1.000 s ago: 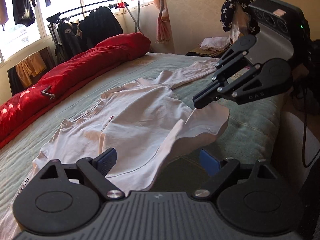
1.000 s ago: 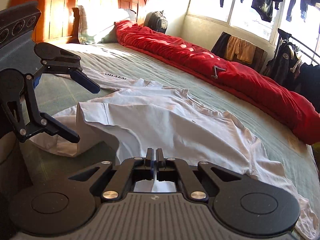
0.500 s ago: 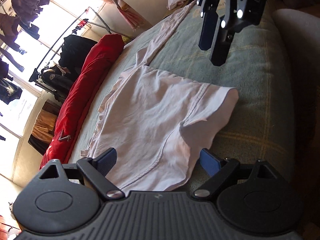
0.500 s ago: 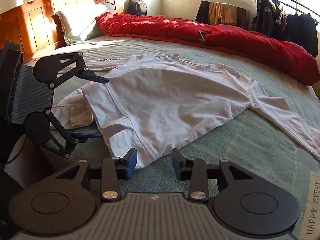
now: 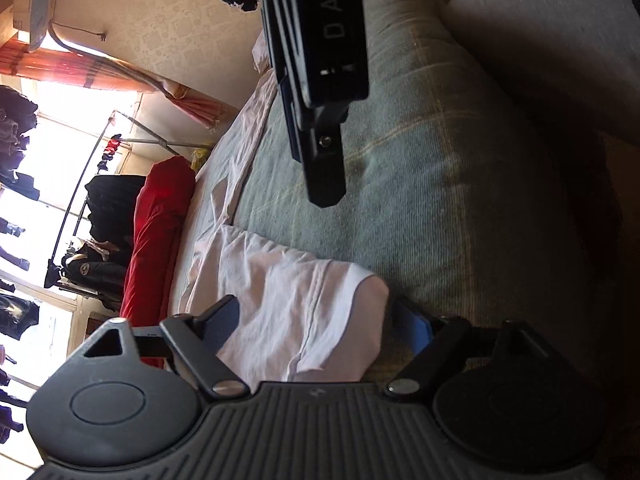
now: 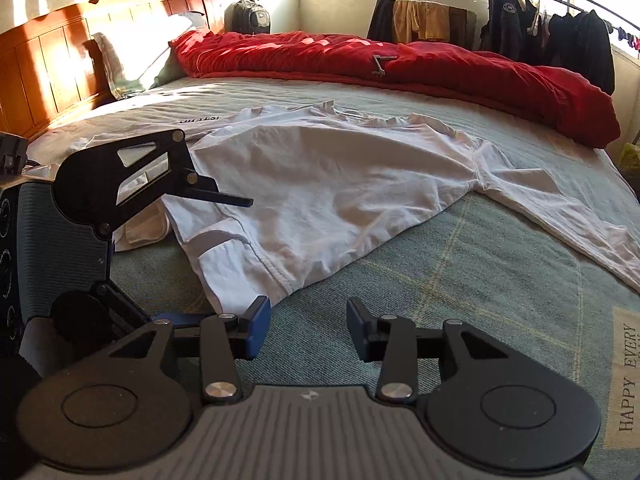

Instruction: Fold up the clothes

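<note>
Right gripper now spread off white shirt, hem just ahead.

— What's lying there?
— A white long-sleeved shirt, spread flat across the green bedspread, creased.
— Tidy?
— No. Its near hem corner is folded back, one sleeve stretched out sideways.

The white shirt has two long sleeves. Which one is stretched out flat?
The sleeve lying straight across the green bedspread on the right. The other sleeve lies bunched beside the left gripper, partly hidden.
</note>
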The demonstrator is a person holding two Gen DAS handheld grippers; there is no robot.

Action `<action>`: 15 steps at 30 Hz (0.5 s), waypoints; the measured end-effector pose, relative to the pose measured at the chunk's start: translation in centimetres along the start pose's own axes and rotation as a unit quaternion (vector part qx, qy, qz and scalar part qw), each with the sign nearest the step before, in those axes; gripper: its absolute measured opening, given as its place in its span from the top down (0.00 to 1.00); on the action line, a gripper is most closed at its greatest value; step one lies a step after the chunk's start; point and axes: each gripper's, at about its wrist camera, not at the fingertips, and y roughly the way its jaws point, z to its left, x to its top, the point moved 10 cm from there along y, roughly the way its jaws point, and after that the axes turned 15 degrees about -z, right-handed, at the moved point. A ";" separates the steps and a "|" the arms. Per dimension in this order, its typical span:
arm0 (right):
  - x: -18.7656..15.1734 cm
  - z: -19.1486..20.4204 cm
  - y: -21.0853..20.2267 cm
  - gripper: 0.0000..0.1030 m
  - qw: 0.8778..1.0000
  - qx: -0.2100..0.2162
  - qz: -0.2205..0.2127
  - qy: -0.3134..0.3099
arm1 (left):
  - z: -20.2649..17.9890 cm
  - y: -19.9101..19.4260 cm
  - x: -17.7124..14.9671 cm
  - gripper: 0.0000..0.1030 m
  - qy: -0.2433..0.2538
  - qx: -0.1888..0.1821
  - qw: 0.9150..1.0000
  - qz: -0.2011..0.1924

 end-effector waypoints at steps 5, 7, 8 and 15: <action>0.2 0.4 -0.5 0.47 0.999 0.000 -0.014 -0.051 | 1.9 -0.3 0.5 0.96 -0.081 0.000 0.997 -0.010; 0.2 1.3 -0.1 0.41 0.994 0.000 -0.024 -0.109 | 3.1 -1.1 0.7 0.98 -0.108 0.007 0.994 -0.018; 0.2 1.7 0.1 0.41 0.990 0.000 -0.029 -0.141 | 3.8 -1.5 0.9 0.98 -0.126 0.006 0.992 -0.022; 0.2 5.4 4.0 0.38 0.930 -0.014 -0.071 -0.359 | 6.9 -3.7 1.6 0.98 -0.192 0.007 0.980 -0.052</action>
